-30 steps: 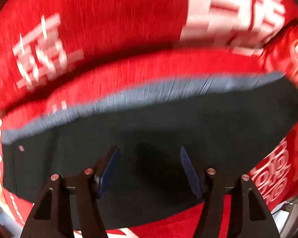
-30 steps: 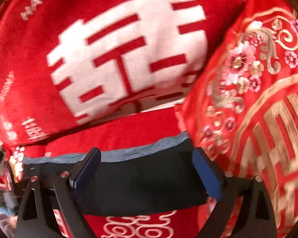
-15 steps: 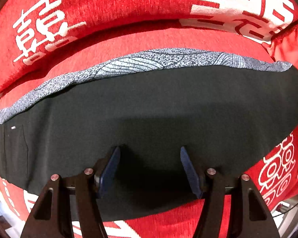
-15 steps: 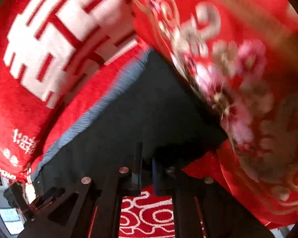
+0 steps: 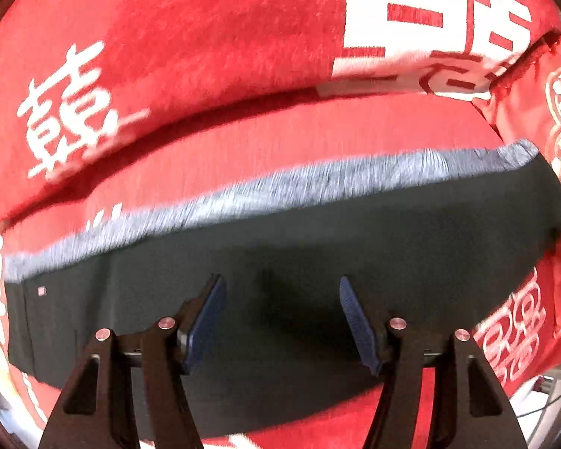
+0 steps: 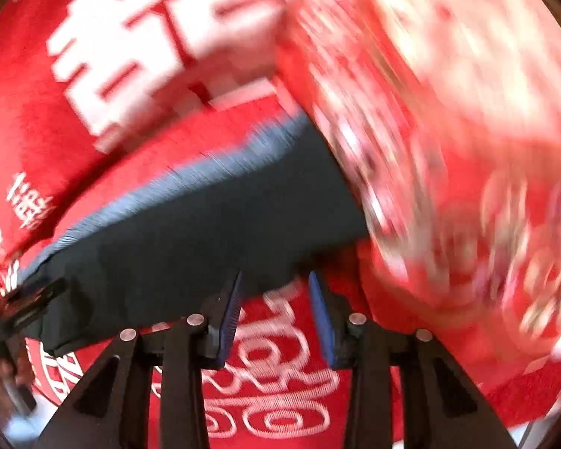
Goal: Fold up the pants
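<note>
The dark pants (image 5: 318, 247) lie folded in a long flat band on the red cover, with a grey patterned strip (image 5: 280, 191) along the far edge. My left gripper (image 5: 280, 318) is open and empty just above the near part of the pants. In the right wrist view the pants (image 6: 190, 232) run to the left, and my right gripper (image 6: 275, 310) is open and empty at their near right corner. The left gripper's black frame (image 6: 22, 307) shows at the far left of that view.
The red cover with white characters (image 5: 205, 56) rises behind the pants as a padded backrest. A red embroidered cushion (image 6: 448, 131) stands against the right end of the pants. A pale floor strip (image 5: 542, 393) shows past the cover's near right edge.
My right gripper was shut half a second ago and has opened, pulling back from the pants' corner. The left gripper stays open over the pants and has drawn back slightly.
</note>
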The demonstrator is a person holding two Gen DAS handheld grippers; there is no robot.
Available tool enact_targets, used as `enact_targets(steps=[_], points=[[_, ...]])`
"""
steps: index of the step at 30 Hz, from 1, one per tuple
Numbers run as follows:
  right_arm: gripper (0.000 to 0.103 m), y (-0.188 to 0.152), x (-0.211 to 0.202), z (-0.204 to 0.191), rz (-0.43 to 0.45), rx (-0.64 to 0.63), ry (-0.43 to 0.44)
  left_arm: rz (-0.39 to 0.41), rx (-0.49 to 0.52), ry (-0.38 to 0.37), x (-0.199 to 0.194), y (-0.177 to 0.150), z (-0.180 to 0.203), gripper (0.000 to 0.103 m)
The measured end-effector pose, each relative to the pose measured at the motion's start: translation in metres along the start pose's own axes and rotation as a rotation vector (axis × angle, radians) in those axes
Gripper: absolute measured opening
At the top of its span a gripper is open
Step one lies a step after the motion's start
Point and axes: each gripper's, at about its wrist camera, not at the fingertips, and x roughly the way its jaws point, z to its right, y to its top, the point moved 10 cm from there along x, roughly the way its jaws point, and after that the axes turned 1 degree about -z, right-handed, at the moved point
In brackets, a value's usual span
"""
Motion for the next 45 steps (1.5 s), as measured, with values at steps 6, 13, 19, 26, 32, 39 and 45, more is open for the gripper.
enact_targets(steps=[6, 13, 19, 26, 32, 39, 45], points=[[0.040, 0.084, 0.061, -0.026, 0.018, -0.066, -0.047, 0.006, -0.057, 0.058, 0.026, 0.016, 0.000, 0.065], [0.018, 0.069, 0.085, -0.002, -0.034, -0.180, -0.194, -0.002, -0.041, 0.058, 0.026, -0.025, -0.016, 0.075], [0.030, 0.043, 0.058, -0.012, -0.113, 0.041, 0.043, -0.088, -0.115, 0.055, 0.006, -0.060, -0.041, 0.075], [0.046, -0.027, 0.032, -0.107, -0.226, 0.037, 0.321, -0.095, -0.195, 0.066, -0.018, -0.105, -0.102, 0.075], [0.046, -0.106, 0.059, -0.249, -0.367, 0.030, 0.535, -0.065, -0.205, 0.137, -0.029, -0.117, -0.198, 0.075], [0.046, -0.173, 0.097, -0.387, -0.429, 0.072, 0.675, -0.028, -0.271, 0.292, -0.020, -0.127, -0.346, 0.075], [0.047, -0.178, 0.111, -0.400, -0.400, 0.080, 0.654, -0.036, -0.306, 0.259, 0.012, -0.149, -0.399, 0.095]])
